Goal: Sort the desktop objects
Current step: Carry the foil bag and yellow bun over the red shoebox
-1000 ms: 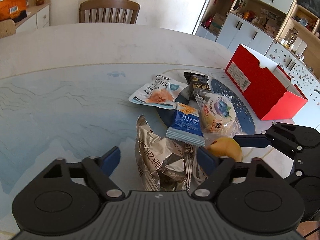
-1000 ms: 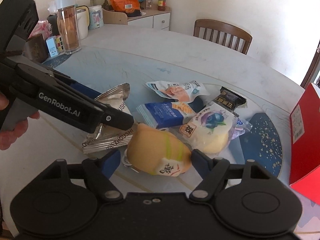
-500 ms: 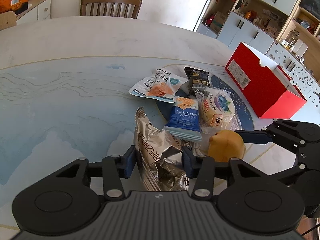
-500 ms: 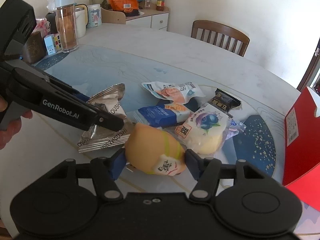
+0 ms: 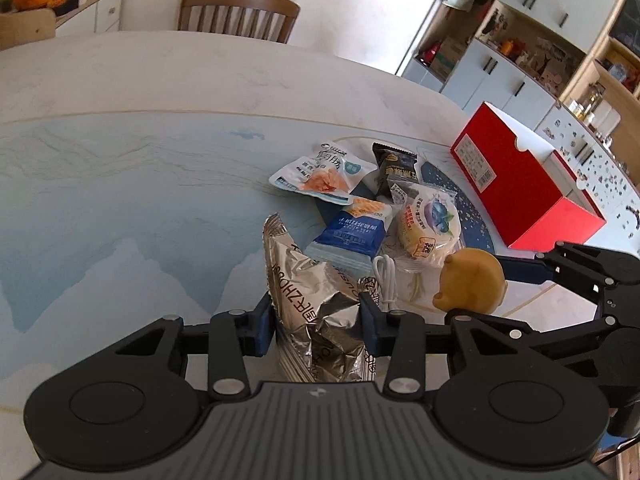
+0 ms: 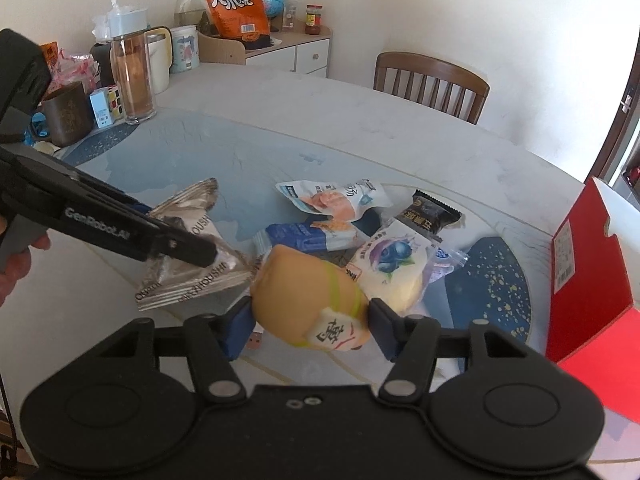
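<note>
Since 1 s ago both tools closed: left tool point(image 5: 316, 320) clamps foil bag point(image 5: 316, 312), right tool point(image 6: 310, 320) apparently clamps yellow toy point(image 6: 304, 304).

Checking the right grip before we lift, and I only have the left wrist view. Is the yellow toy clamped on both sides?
Observer: Yes. The right gripper jaws have just been closing, and both pads press the yellow toy.
Operator: Any marking on it?
Observer: A green stripe, and a white tag with a black character, facing the right camera.
Operator: Anything else on the table outside my frame?
Observer: A tall clear bottle and a brown cup, at the far edge of the table.
</note>
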